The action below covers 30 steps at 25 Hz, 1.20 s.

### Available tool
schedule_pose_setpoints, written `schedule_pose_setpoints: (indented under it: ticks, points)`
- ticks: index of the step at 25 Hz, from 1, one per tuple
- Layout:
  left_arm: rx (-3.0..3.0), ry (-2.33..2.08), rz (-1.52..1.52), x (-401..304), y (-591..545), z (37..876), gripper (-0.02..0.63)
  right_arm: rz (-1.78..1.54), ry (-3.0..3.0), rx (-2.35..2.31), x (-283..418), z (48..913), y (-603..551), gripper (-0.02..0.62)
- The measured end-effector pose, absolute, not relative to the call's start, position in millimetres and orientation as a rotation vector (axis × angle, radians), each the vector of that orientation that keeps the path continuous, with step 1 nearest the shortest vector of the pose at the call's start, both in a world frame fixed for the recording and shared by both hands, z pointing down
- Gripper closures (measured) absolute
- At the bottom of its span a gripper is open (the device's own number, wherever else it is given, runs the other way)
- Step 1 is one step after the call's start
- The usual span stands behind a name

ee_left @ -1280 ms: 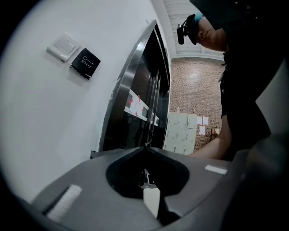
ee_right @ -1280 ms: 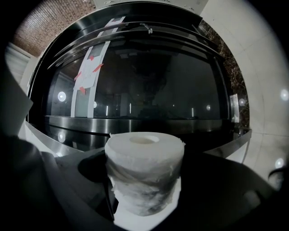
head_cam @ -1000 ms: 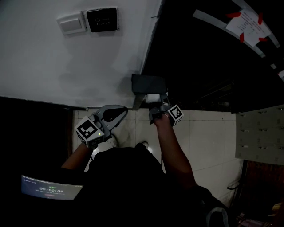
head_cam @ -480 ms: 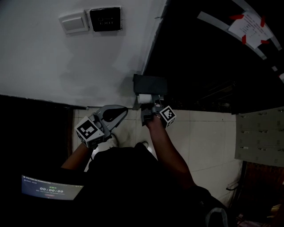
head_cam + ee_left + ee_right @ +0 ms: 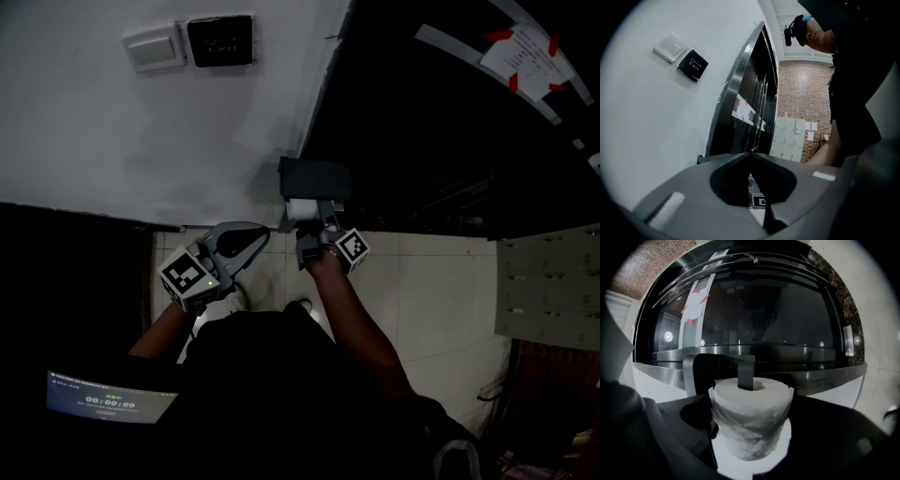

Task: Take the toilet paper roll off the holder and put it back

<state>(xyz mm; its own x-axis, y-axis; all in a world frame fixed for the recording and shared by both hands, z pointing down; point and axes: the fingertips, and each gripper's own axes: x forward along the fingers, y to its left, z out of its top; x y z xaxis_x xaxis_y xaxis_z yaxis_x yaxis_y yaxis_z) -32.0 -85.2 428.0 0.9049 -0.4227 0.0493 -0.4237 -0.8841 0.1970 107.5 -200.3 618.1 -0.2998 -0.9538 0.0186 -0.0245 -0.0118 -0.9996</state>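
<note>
The white toilet paper roll hangs just under the dark wall holder. My right gripper is shut on the roll from below. In the right gripper view the roll stands upright between the two dark jaws of the right gripper. The holder's metal arm reaches into the roll's core. My left gripper hovers to the left of the holder, away from the roll. Its jaws meet at the tips, with nothing in the left gripper.
A white light switch and a black exit plate sit high on the white wall. A dark glossy door with taped paper stands right of the holder. Below lie pale floor tiles, grey lockers and a small screen.
My right gripper has carried the roll a little to the left and closer to the holder. The left gripper has stayed where it was.
</note>
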Motion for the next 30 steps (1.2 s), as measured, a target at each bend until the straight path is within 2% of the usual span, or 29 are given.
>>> schedule_pose_setpoints:
  ticks: [8, 15, 20, 25, 30]
  points:
    - [2.860, -0.633, 0.009, -26.0, -85.4, 425.9, 0.603, -1.457, 1.491, -1.119, 117.5, 623.8, -176.2, 0.132]
    - [2.862, -0.618, 0.016, -20.1, -85.3, 425.8, 0.603, -1.328, 1.815, -1.243, 131.5, 609.6, -161.8, 0.132]
    - [2.880, -0.610, 0.002, -15.7, -87.5, 423.6, 0.603, -1.093, 2.146, -1.374, 136.2, 576.5, -158.1, 0.132]
    - [2.869, -0.600, 0.021, -13.5, -85.8, 423.5, 0.603, -0.647, 2.598, -1.498, 122.8, 544.2, -146.2, 0.132]
    - [2.885, -0.608, 0.006, -13.8, -88.3, 427.2, 0.603, -0.307, 2.809, -1.402, 103.6, 505.1, -130.1, 0.133]
